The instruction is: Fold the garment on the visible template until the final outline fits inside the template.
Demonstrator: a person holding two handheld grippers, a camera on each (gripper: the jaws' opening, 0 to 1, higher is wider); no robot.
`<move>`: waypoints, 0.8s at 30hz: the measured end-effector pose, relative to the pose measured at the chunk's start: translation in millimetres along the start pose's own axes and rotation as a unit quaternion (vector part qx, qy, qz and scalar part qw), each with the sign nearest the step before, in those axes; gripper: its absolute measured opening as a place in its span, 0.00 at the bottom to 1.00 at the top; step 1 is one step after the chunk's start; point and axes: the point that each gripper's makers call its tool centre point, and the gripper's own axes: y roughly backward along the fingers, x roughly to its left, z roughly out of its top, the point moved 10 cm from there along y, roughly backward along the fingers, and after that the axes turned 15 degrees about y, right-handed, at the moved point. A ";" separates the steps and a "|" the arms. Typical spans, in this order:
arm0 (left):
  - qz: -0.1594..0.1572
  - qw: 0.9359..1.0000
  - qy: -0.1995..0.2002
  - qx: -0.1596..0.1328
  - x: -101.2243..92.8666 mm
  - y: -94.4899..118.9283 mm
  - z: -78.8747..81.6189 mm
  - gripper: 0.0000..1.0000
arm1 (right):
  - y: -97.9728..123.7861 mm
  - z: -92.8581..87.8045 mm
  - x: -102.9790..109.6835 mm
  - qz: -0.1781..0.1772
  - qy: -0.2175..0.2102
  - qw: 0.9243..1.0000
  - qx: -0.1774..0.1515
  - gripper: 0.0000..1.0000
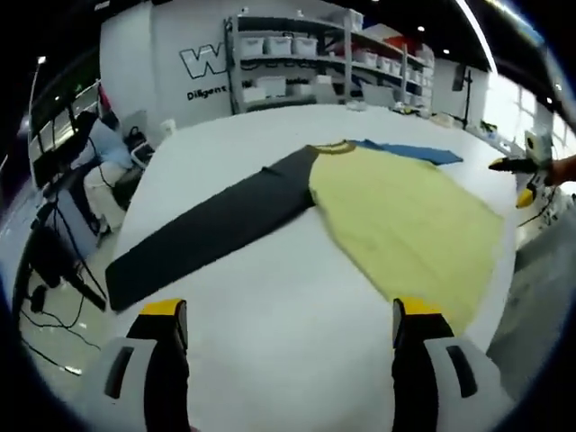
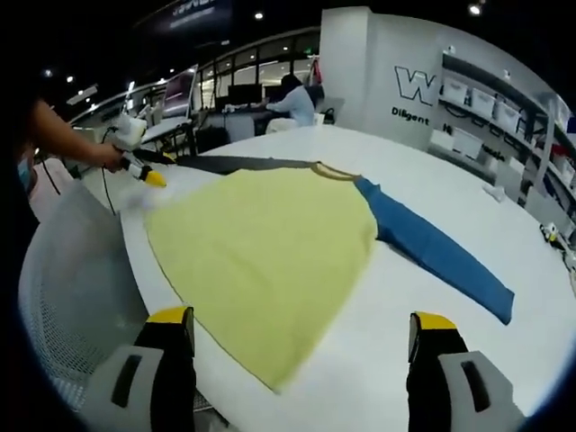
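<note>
Beyond the open jaws, a matt cloth shirt (image 2: pixel 270 252) lies soft on a smooth, matt white table (image 2: pixel 432 198).

Garment (image 2: pixel 270 243) is laid flat on table (image 2: pixel 414 193), body near the near edge w/ collar (image 2: pixel 335 171) toward far side. One sleeve (image 2: pixel 441 256) is spread to the right, other sleeve (image 1: pixel 207 236) to the left. Left gripper (image 2: pixel 144 171) is seen at the table's left edge, just beside the garment. Shelving (image 1: pixel 306 58) is placed beyond the table's far end.
</note>
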 end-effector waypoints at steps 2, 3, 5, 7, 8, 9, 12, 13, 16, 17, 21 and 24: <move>0.003 1.000 0.017 -0.002 6.5 -0.1 1.3 0.91 | 2.2 -0.4 0.5 -0.002 -0.002 1.000 0.001 0.96; 0.006 1.000 0.029 -0.001 11.7 -0.7 2.4 0.90 | 2.8 -0.8 0.8 -0.002 -0.003 1.000 0.003 0.96; 0.011 0.999 0.030 -0.003 17.9 -1.2 4.3 0.90 | 4.4 -3.1 1.5 -0.003 -0.004 1.000 0.005 0.96; 0.014 0.999 0.028 -0.004 21.8 -1.7 5.6 0.90 | 5.9 -5.8 1.9 -0.003 -0.006 1.000 0.012 0.96; 0.017 0.999 0.029 -0.005 24.7 -2.4 6.7 0.90 | 6.8 -6.9 1.9 -0.005 -0.008 1.000 0.013 0.96; 0.018 0.999 0.031 -0.005 28.0 -3.3 7.5 0.90 | 7.5 -7.5 1.8 -0.006 -0.010 1.000 0.014 0.95; 0.023 0.999 0.028 -0.005 36.0 -5.2 10.3 0.89 | 10.4 -8.4 1.9 -0.009 -0.017 1.000 0.016 0.95; 0.026 0.999 0.028 -0.006 39.1 -5.8 11.4 0.88 | 11.4 -8.6 2.2 -0.010 -0.020 1.000 0.018 0.95; 0.035 0.998 0.043 -0.010 52.1 -7.8 18.3 0.82 | 14.3 -8.8 3.3 -0.014 -0.027 0.999 0.020 0.95; 0.037 0.998 0.050 -0.012 55.5 -8.6 20.4 0.80 | 15.0 -9.2 3.3 -0.016 -0.028 0.999 0.021 0.95; 0.050 0.996 0.076 -0.018 69.6 -12.5 28.8 0.78 | 17.4 -12.3 3.1 -0.019 -0.033 0.999 0.027 0.94; 0.059 0.995 0.082 -0.023 77.6 -15.3 33.1 0.76 | 19.6 -14.7 2.2 -0.023 -0.036 0.999 0.031 0.94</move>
